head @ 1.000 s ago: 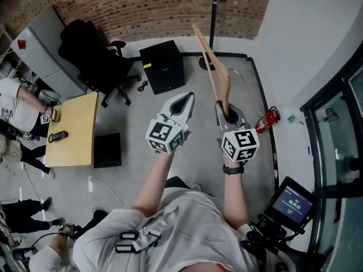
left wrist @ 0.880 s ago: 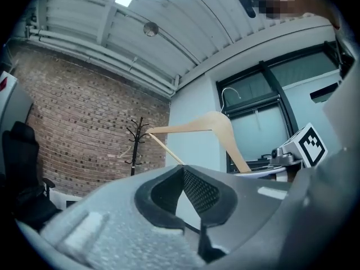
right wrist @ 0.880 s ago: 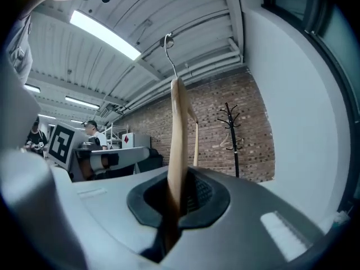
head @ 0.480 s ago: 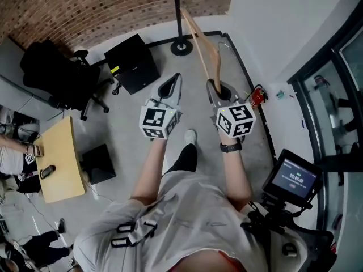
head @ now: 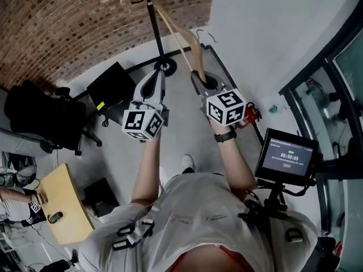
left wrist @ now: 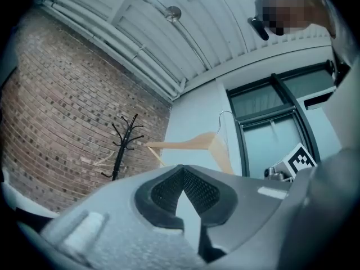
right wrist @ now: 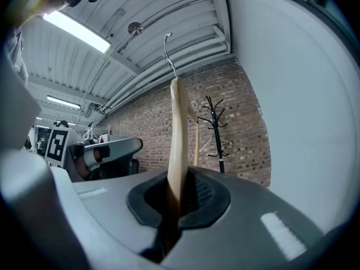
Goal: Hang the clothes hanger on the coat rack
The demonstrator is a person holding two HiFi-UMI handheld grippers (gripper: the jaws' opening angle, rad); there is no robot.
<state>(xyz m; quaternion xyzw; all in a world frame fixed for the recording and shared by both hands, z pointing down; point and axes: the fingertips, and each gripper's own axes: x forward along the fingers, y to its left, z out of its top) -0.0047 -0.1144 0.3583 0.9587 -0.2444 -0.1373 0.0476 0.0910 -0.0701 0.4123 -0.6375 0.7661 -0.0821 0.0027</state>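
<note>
The right gripper (head: 199, 77) is clamped on one end of the hanger (head: 180, 38). The hanger's long axis runs from the jaws at frame centre up and left, and its far tip ends just beside the pole of the rack (head: 152, 27). Its wire hook (head: 205, 34) juts right, toward the white wall. In the right gripper view it stands upright, hook on top. The left gripper (head: 154, 78), jaws together on nothing, lies just left of it, tip near the rack's base. There is one rack and two hangers; the second hanger (left wrist: 100, 161) hangs on the rack. A chair (head: 39, 120), a box (head: 110, 86) and a table (head: 59, 205) sit left, an extinguisher (head: 249, 113) and a monitor (head: 288, 154) right
</note>
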